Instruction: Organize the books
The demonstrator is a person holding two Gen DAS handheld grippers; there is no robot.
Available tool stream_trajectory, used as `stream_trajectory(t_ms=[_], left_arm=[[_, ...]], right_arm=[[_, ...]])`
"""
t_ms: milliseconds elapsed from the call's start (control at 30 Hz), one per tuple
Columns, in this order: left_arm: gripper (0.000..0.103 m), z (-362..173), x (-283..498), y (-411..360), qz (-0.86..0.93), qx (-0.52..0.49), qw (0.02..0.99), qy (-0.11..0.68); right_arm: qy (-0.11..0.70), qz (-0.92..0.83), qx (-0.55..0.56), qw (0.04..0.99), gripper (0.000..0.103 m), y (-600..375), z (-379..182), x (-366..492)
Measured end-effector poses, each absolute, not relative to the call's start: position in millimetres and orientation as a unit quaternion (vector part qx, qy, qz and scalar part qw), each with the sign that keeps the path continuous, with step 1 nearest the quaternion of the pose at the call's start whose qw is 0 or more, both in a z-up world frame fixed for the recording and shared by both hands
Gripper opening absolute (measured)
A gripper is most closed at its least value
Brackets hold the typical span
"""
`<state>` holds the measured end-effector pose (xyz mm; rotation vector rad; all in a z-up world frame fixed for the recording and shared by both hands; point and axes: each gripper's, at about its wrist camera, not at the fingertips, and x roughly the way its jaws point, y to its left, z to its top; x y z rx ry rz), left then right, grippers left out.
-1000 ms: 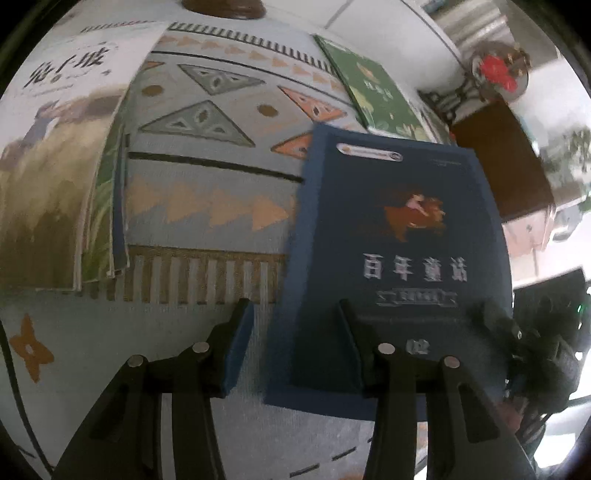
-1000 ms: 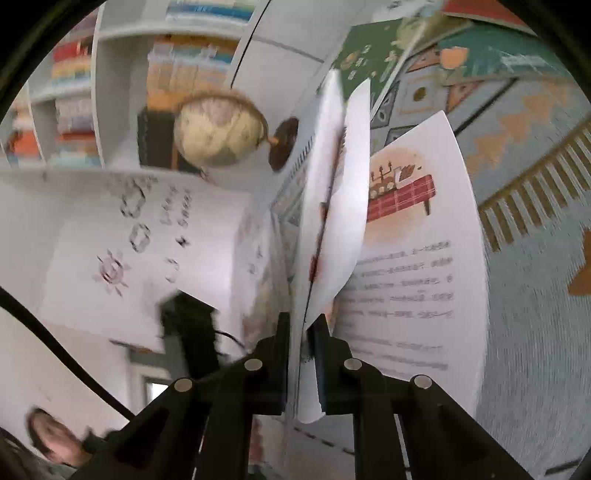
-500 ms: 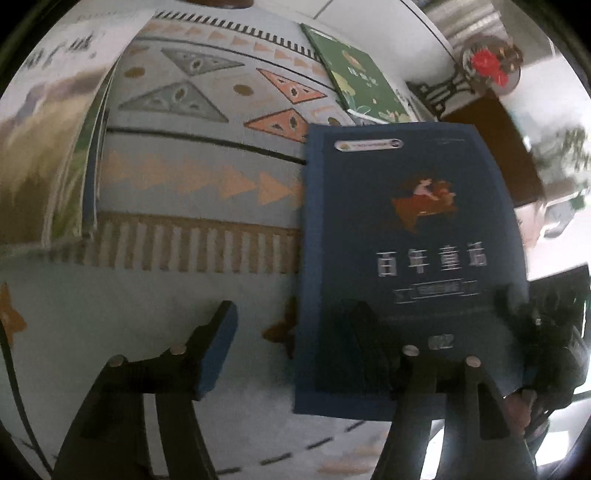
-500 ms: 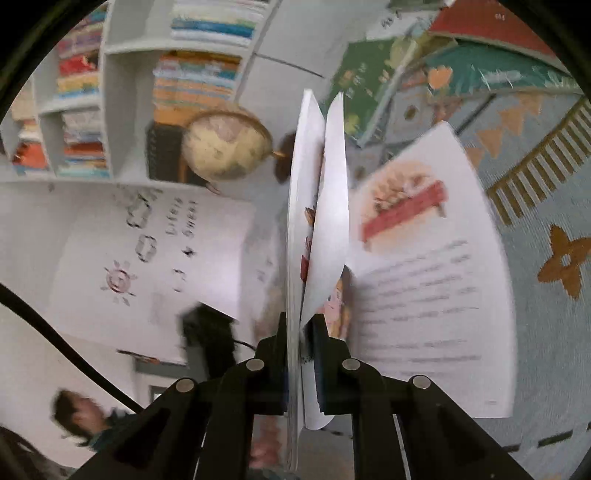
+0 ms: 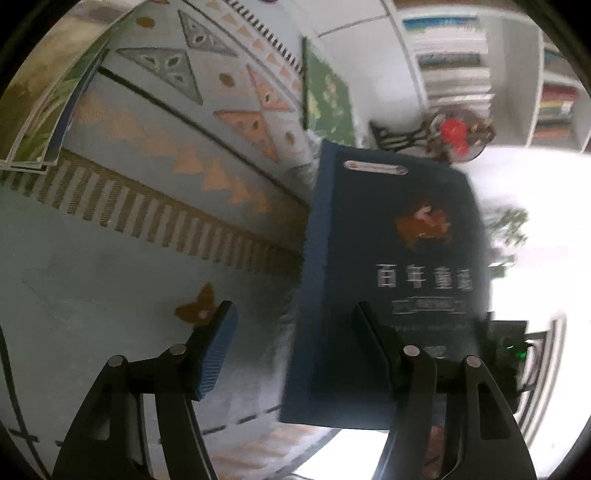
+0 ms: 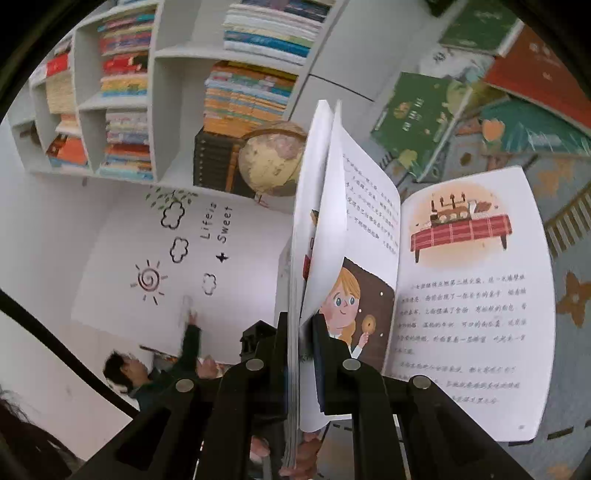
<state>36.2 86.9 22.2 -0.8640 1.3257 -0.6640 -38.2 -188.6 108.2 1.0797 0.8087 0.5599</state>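
Two books: one per view.
Left gripper (image 5: 291,347): jaws spread; dark blue book (image 5: 391,280) at one o'clock, long axis pointing twelve.
Right gripper (image 6: 301,332): pinching open picture book (image 6: 465,295), pages fanning toward two.

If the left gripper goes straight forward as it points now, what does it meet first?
Probably the patterned rug: the open left gripper points at it, beside the dark blue book. Depth is unclear.

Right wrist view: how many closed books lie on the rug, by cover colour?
Green books: 2
Red book: 1
Teal book: 1
Pale book: 1
Total: 5
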Motion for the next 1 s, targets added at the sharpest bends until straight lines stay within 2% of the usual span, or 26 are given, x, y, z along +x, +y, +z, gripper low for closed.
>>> stream_trajectory(t_ms=[167, 500, 833, 1000], left_arm=[[0.061, 47, 41, 107, -0.301, -0.404, 0.676, 0.538], [0.06, 121, 82, 182, -0.226, -0.271, 0.812, 0.465], [0.06, 116, 110, 290, -0.143, -0.331, 0.825, 0.436], [0.06, 98, 118, 298, -0.059, -0.222, 0.842, 0.488]], right_arm=[[0.386, 0.279, 0.469, 0.744, 0.01, -164, 114, -14], [0.438, 0.353, 0.371, 0.739, 0.01, -42, 124, 80], [0.437, 0.393, 0.363, 0.723, 0.01, 56, 121, 133], [0.491, 0.352, 0.316, 0.731, 0.01, 90, 88, 152]])
